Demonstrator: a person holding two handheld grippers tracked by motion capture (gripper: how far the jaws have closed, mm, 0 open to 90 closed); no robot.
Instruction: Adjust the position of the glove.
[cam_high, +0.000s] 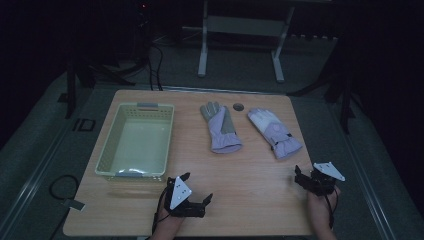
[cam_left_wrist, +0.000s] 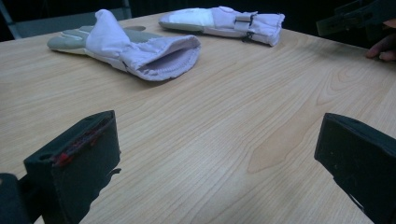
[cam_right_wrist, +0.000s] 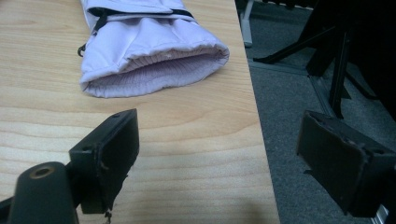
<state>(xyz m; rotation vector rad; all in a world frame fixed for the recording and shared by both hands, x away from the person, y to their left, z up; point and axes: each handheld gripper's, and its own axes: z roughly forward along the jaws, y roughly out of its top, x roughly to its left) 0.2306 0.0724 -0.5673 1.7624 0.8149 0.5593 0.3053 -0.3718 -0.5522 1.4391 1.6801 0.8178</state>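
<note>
Two lavender gloves lie flat in the middle of the wooden table (cam_high: 250, 185), cuffs toward me. The left glove (cam_high: 220, 127) (cam_left_wrist: 135, 51) has a grey palm patch; the right glove (cam_high: 274, 132) (cam_left_wrist: 224, 21) (cam_right_wrist: 149, 60) has a black strap and buckle. My left gripper (cam_high: 196, 187) (cam_left_wrist: 219, 158) rests near the front edge, open, jaws wide apart over bare wood, well short of the left glove. My right gripper (cam_high: 300, 177) (cam_right_wrist: 229, 158) sits at the front right corner, open, with the right glove's cuff just ahead and one jaw out past the table's edge.
A pale yellow plastic basket (cam_high: 169, 135) stands on the table's left half with nothing visible inside. A small dark round object (cam_high: 239, 106) lies at the back between the gloves. Dark floor and a metal stand (cam_high: 240, 30) surround the table. A hand (cam_left_wrist: 383, 46) holds the right gripper.
</note>
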